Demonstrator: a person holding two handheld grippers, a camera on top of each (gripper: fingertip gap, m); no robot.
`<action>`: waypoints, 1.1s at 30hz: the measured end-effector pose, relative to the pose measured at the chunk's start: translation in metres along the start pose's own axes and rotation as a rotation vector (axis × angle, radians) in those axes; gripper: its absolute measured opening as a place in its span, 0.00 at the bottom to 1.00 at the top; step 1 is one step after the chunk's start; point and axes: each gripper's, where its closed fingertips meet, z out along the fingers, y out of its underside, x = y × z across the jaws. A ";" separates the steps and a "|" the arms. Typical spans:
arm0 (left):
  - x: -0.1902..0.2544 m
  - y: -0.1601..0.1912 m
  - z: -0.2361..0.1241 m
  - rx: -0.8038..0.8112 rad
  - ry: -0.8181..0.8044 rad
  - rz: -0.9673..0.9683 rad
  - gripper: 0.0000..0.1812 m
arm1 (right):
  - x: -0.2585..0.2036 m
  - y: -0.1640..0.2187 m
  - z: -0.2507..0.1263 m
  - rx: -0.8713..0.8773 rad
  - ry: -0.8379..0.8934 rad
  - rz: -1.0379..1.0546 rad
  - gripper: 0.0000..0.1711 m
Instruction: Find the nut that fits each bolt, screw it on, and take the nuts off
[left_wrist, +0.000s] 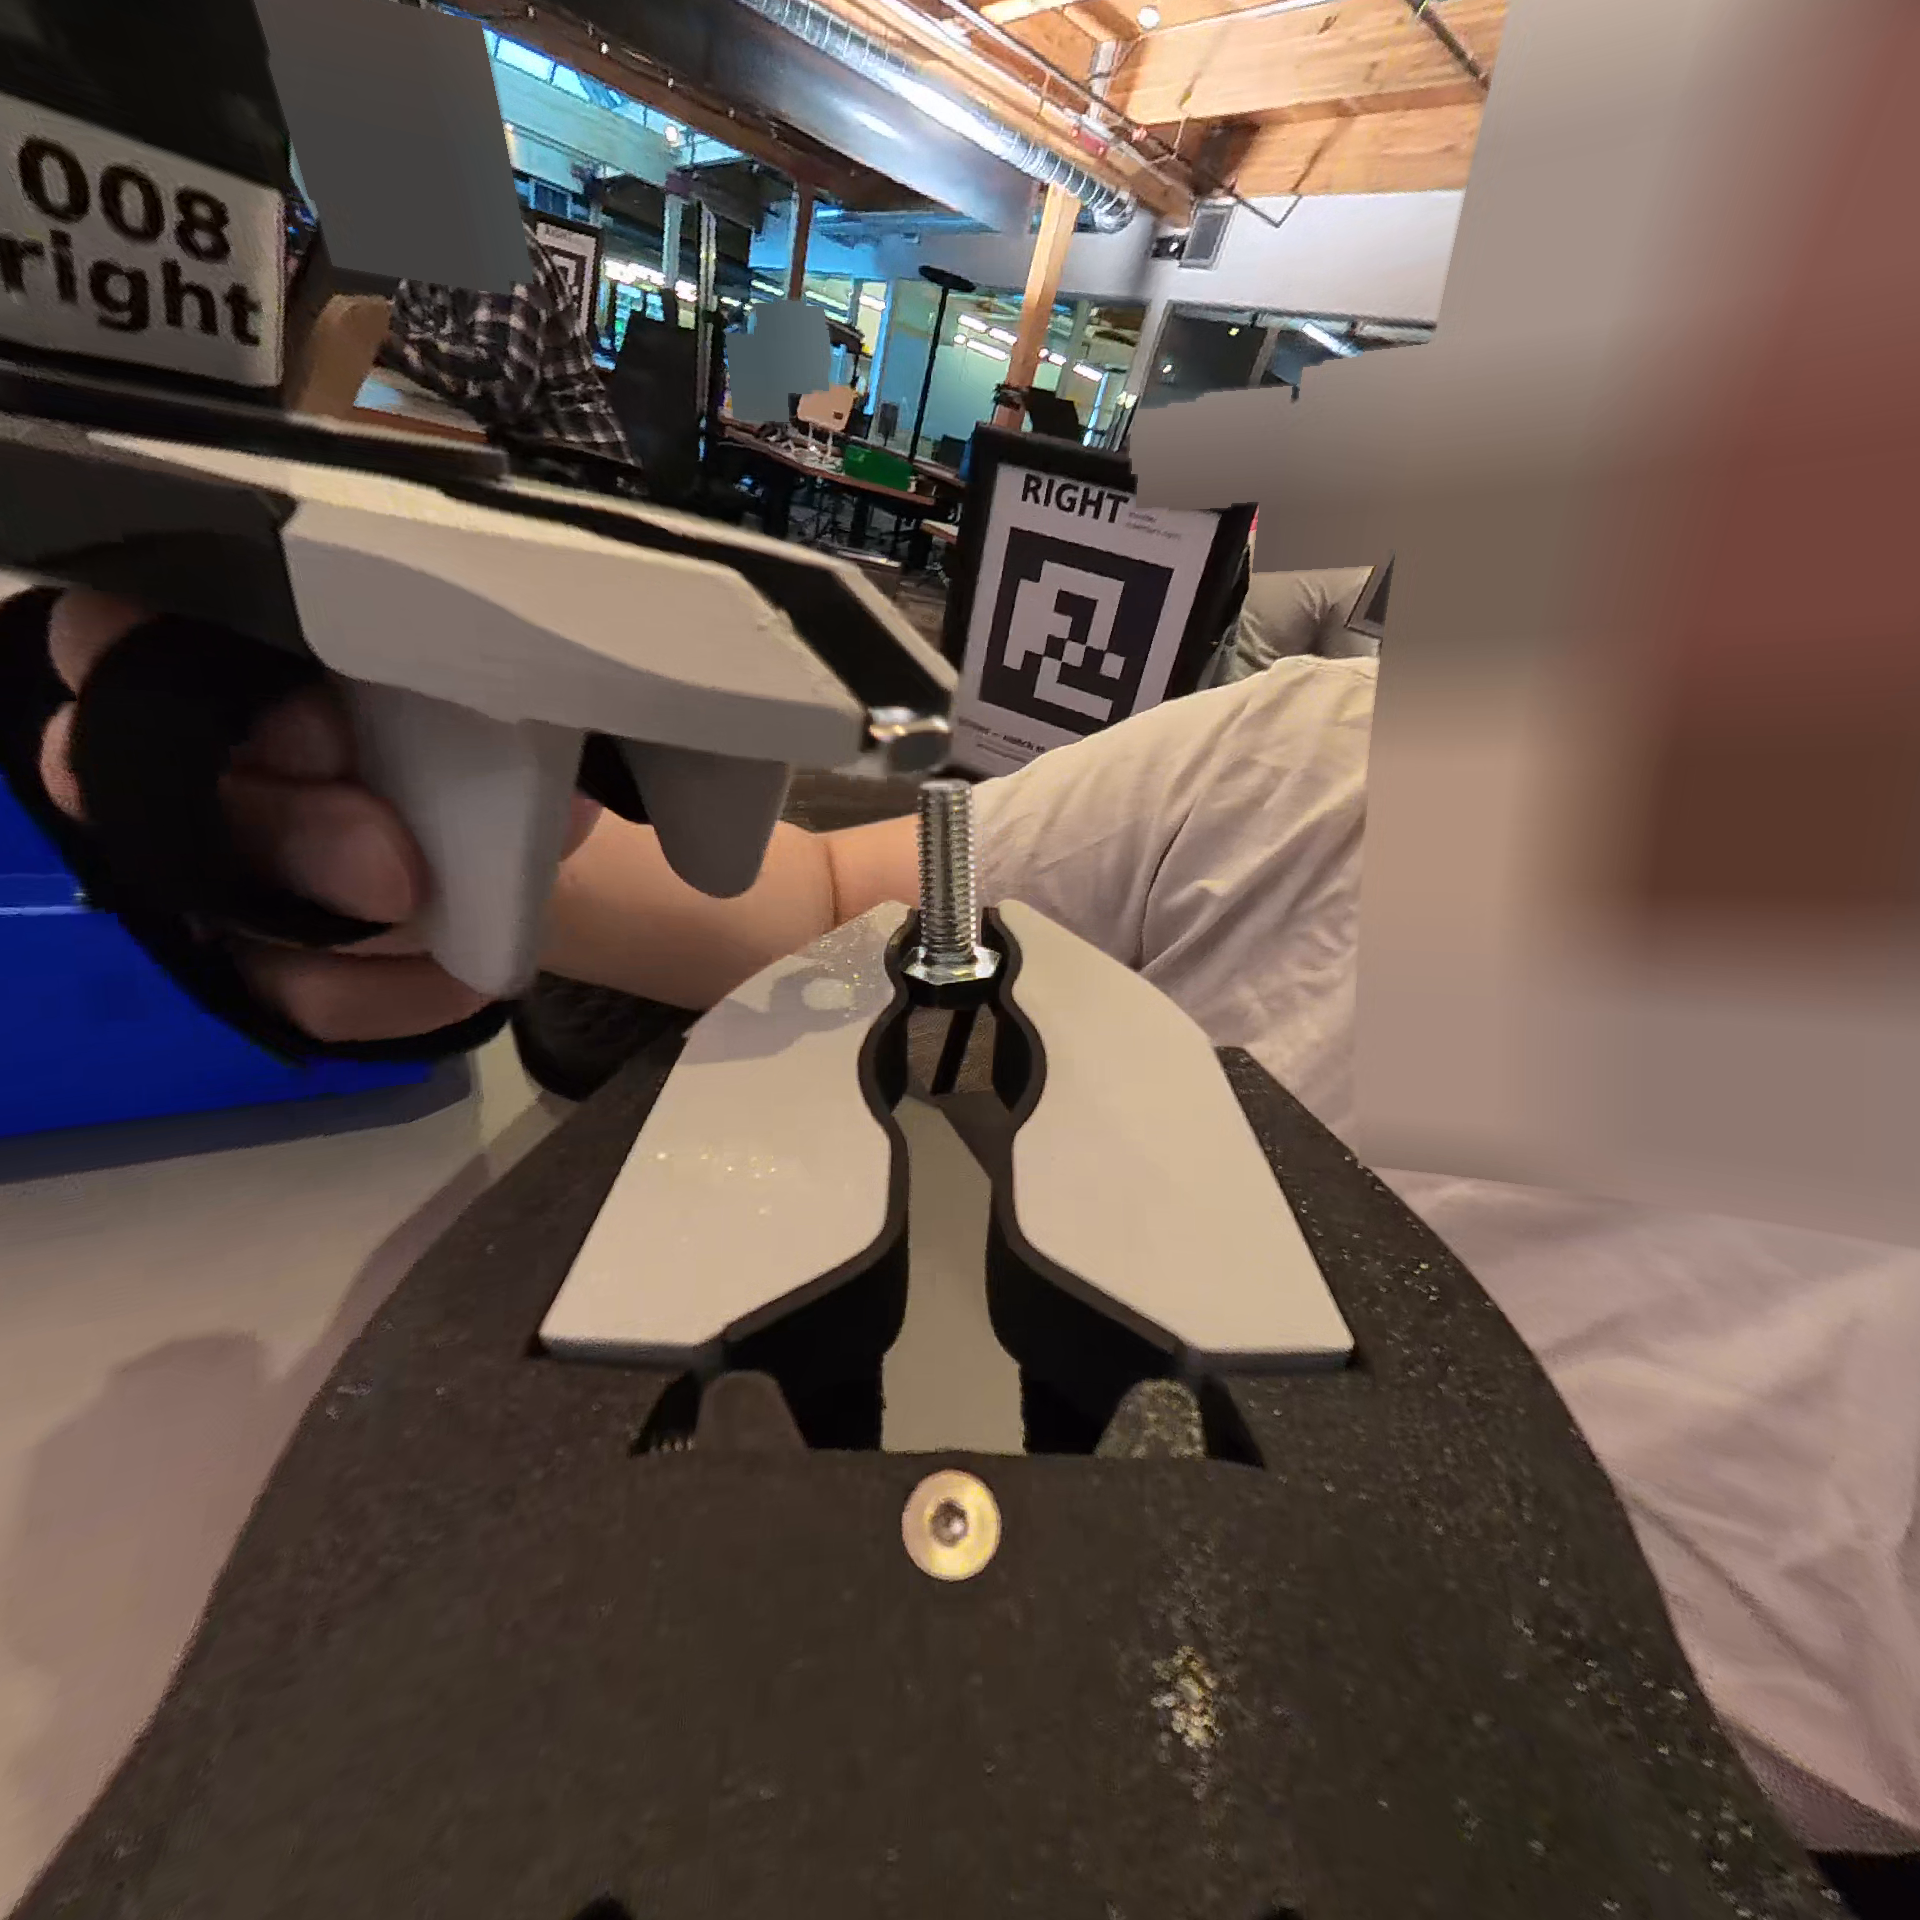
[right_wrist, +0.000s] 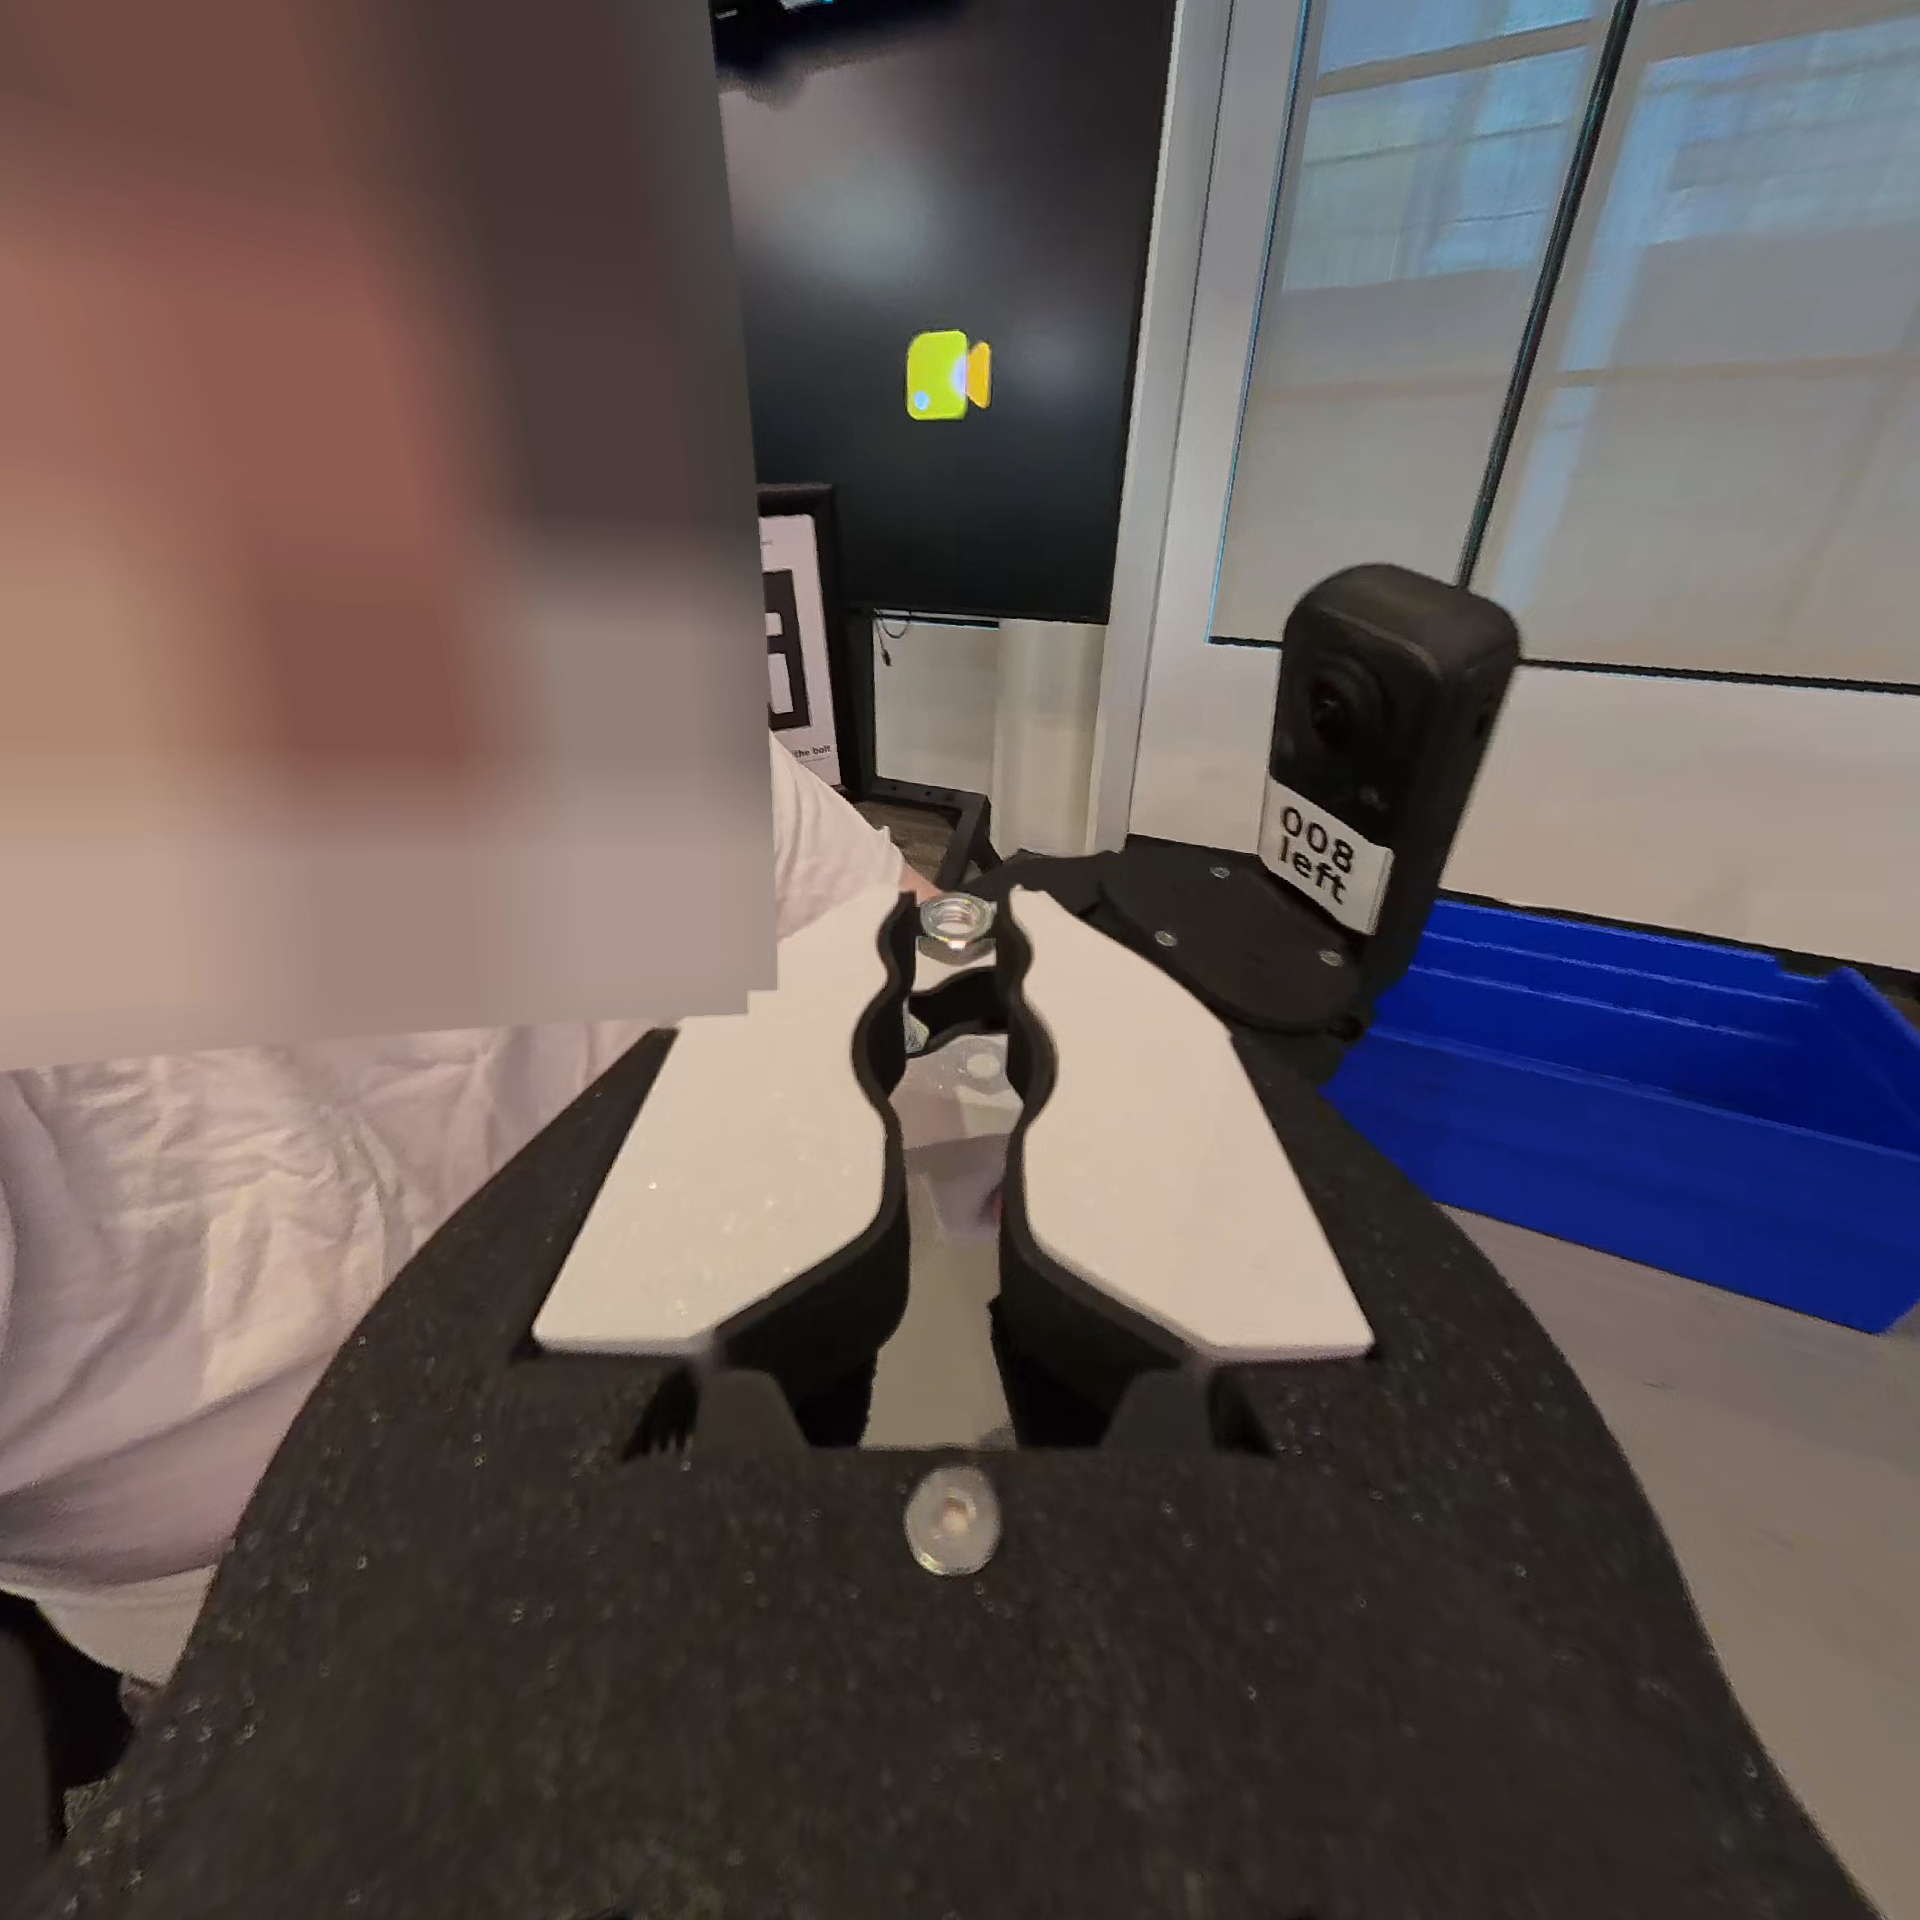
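The left gripper (left_wrist: 948, 961) is clamped on a bolt (left_wrist: 945, 862) low on the shank, at a nut already threaded there; the bolt's long axis stands upright, its threaded end free. The right gripper (right_wrist: 956, 930) pinches a nut (right_wrist: 956, 922) at its tips, bore vertical. The nut hangs just above the bolt tip, slightly off-axis. Judgement: centre it, then lower.

My left gripper (left_wrist: 948, 961) clamps the head of a bolt (left_wrist: 945, 868) between its fingertips, shaft upright. Just above the bolt's tip, apart from it, my right gripper (left_wrist: 906, 732) pinches a nut (left_wrist: 906, 730). A blue bin (left_wrist: 125, 997) sits left.
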 end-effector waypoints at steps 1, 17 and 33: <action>-0.002 0.000 -0.002 -0.006 -0.021 0.009 0.06 | 0.002 -0.002 -0.005 -0.025 0.032 -0.010 0.08; -0.019 -0.018 -0.035 -0.033 -0.240 0.101 0.06 | -0.008 0.173 -0.399 -1.097 1.209 0.807 0.08; -0.064 -0.007 -0.047 -0.102 -0.533 0.188 0.06 | 0.050 0.058 -0.302 -0.832 1.192 0.196 0.19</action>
